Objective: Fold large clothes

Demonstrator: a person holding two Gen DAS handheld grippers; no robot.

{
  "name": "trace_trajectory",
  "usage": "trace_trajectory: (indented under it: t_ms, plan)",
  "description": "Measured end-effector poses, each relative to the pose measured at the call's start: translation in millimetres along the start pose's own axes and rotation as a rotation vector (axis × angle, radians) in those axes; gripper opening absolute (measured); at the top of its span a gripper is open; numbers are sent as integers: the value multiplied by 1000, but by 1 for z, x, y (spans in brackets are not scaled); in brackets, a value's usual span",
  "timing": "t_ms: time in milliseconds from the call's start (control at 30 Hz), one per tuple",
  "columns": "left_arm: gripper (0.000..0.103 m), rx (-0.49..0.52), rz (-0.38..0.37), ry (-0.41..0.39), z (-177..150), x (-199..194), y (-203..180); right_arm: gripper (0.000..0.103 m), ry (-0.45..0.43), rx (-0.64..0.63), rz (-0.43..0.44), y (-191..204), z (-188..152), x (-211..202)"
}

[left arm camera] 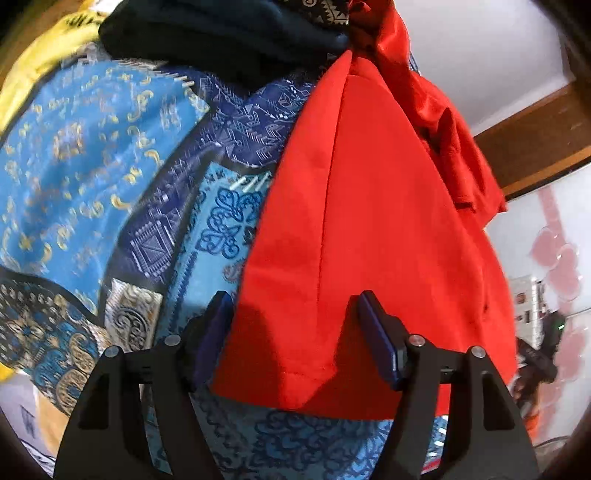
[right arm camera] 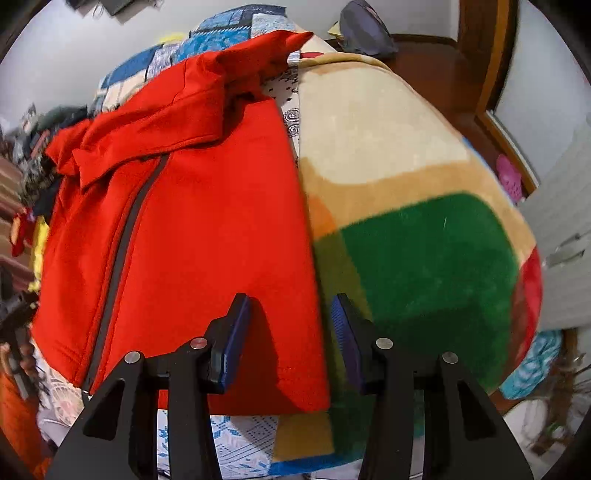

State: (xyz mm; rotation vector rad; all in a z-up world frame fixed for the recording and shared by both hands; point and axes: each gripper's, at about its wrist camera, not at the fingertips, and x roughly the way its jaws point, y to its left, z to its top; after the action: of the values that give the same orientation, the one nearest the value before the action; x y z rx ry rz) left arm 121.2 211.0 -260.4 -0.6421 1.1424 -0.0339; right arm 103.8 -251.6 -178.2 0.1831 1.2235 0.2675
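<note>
A bed covered in blue patterned cloth [left arm camera: 92,177] fills the left wrist view, with white wall and a wooden frame behind. On it lies the red jacket [right arm camera: 207,229], spread flat, its dark zipper [right arm camera: 122,251] running down the front and its collar bunched at the far end. Beside the jacket's right edge, touching it, lies a plush blanket [right arm camera: 424,258] in cream, tan and green blocks. A dark garment [left arm camera: 221,33] is heaped past the jacket's far end.

The left gripper [left arm camera: 295,306] is wide open over the jacket's near hem, holding nothing. The right gripper [right arm camera: 290,306] is also open and empty, straddling the jacket's right edge near the lower corner.
</note>
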Motion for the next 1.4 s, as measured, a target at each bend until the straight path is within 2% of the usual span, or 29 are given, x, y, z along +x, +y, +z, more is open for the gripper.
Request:
trace_trajectory:
  t_ms: [67, 133, 167, 233, 267, 333, 400, 667, 767, 867, 1000, 1167, 1400]
  plan:
    - [62, 49, -18, -9, -4, -3, -9, 42, -6, 40, 31, -5, -2, 1]
    - [45, 109, -32, -21, -9, -7, -22, 43, -1, 63, 86, -7, -4, 3]
    - [39, 141, -34, -27, -11, -9, -29, 43, 0, 60, 95, -6, -5, 4]
    - [16, 183, -32, -34, -13, -11, -44, 41, -7, 42, 80, -2, -7, 7]
    - [8, 190, -41, -30, -13, -11, -50, 38, -19, 31, 74, 1, -7, 6]
    - [6, 198, -27, -37, -11, -12, -59, 22, -28, 18, 75, 5, -7, 3]
    - [5, 220, -20, -68, -9, -18, -71, 13, -44, 3, 74, 7, -7, -3]
    - [5, 276, -67, -239, 21, -70, -109, 8, -142, -25, 84, 17, 10, -28]
    - [5, 296, -107, -285, 35, -93, -116, 8, -214, -8, 106, 19, 32, -44]
    - [5, 321, -110, -343, 51, -111, -129, 8, -275, -13, 129, 24, 63, -60]
    - [5, 297, -119, -424, 83, -130, -140, 8, -357, -63, 106, 41, 101, -75]
    - [5, 257, -47, -480, 134, -122, -152, 6, -430, -95, 66, 50, 148, -78]
    - [5, 259, 62, -472, 202, -68, -168, 3, -417, -138, -21, 58, 210, -37]
